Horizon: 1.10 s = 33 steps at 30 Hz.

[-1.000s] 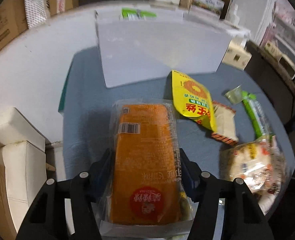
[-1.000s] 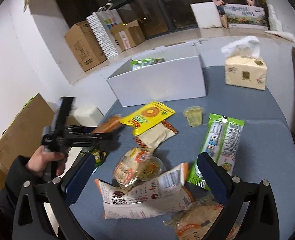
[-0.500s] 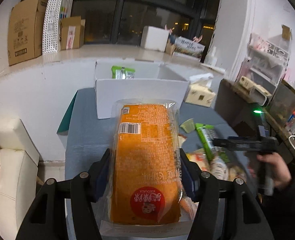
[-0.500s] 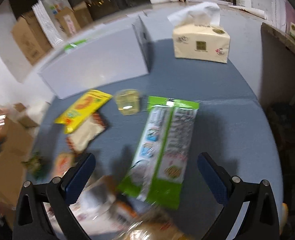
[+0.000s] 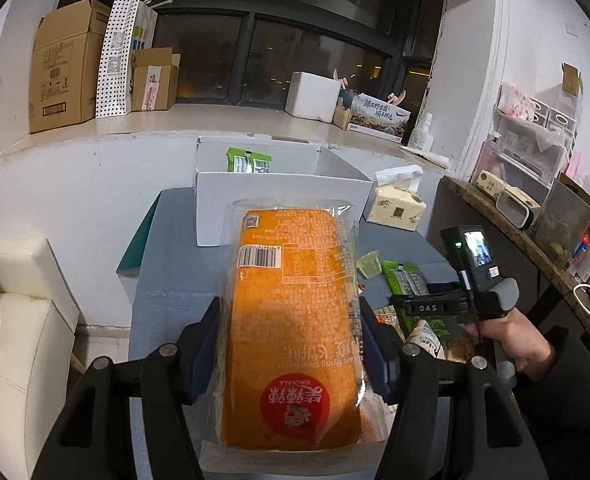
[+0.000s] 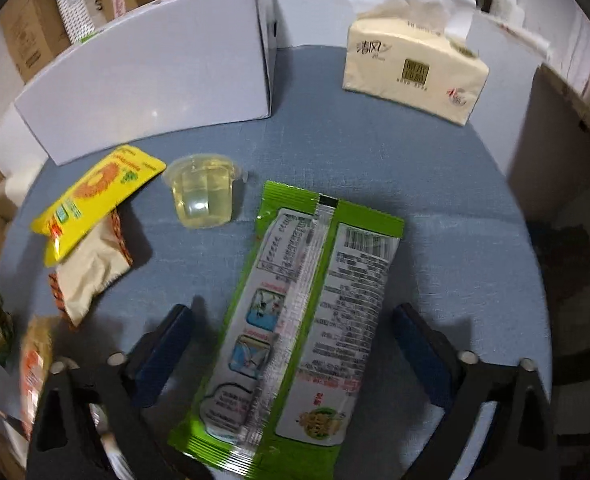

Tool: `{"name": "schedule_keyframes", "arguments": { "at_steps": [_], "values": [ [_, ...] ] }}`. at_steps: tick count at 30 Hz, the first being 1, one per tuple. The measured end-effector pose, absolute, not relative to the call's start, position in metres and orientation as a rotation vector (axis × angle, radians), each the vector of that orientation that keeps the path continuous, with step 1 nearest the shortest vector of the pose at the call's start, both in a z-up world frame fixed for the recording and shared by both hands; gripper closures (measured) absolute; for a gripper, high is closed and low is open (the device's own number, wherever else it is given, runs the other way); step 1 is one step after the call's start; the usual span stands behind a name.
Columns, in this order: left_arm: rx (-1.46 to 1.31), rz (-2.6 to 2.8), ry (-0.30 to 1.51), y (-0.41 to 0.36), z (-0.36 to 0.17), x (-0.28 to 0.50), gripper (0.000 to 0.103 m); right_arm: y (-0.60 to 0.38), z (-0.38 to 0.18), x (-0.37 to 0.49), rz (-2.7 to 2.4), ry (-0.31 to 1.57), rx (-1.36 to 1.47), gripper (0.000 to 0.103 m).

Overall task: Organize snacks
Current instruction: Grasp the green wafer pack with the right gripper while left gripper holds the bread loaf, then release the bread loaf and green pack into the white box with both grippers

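The left gripper [image 5: 291, 344] clamped the orange cake pack [image 5: 295, 316], apparently bound for the white box [image 5: 279, 188], while the right gripper [image 6: 295, 340], jaws wide, straddled the green snack packet [image 6: 295, 320] and likely needed to close.

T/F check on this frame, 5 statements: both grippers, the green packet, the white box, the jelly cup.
1. The left gripper is shut on the orange cake pack. True.
2. The right gripper is shut on the green snack packet. False: its fingers stand wide apart on either side of the packet, which lies flat on the table.
3. The white box holds nothing. False: a green packet already shows inside it.
4. The jelly cup sits between the yellow sunflower-print pouch and the green snack packet. True.
5. The tissue pack lies inside the white box. False: it stands on the table beside it.
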<state>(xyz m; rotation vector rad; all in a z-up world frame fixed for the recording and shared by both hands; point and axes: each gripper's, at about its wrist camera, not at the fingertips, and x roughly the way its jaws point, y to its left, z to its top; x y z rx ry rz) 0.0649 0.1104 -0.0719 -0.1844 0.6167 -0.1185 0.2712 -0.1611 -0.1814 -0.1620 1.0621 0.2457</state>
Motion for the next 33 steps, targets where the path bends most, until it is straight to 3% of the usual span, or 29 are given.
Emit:
{"name": "schedule_keyframes", "arguments": {
  "at_steps": [1,4,9,17,23,33],
  "values": [
    [-0.184,-0.123,0.617,0.109,-0.072,0.065,0.036,-0.163,-0.179,0.269,0.264,1.048,-0.157,0.03],
    [-0.18,-0.126,0.617,0.107,-0.072,0.067,0.036,-0.172,-0.174,0.266,0.301,1.043,-0.139,0.033],
    [-0.202,-0.133,0.6,0.109,-0.066,0.075,0.036,-0.194,-0.148,0.256,0.334,0.955,-0.056,0.034],
    [-0.228,-0.137,0.537,0.113,-0.026,0.129,0.036,-0.194,-0.042,0.241,0.508,0.705,0.059,0.034],
    [-0.251,-0.119,0.51,0.121,0.003,0.202,0.036,-0.143,0.001,0.281,0.583,0.661,-0.014,0.034],
    [-0.275,-0.072,0.559,0.15,0.003,0.318,0.036,-0.088,0.008,0.389,0.588,0.723,-0.013,0.034]
  ]
}}
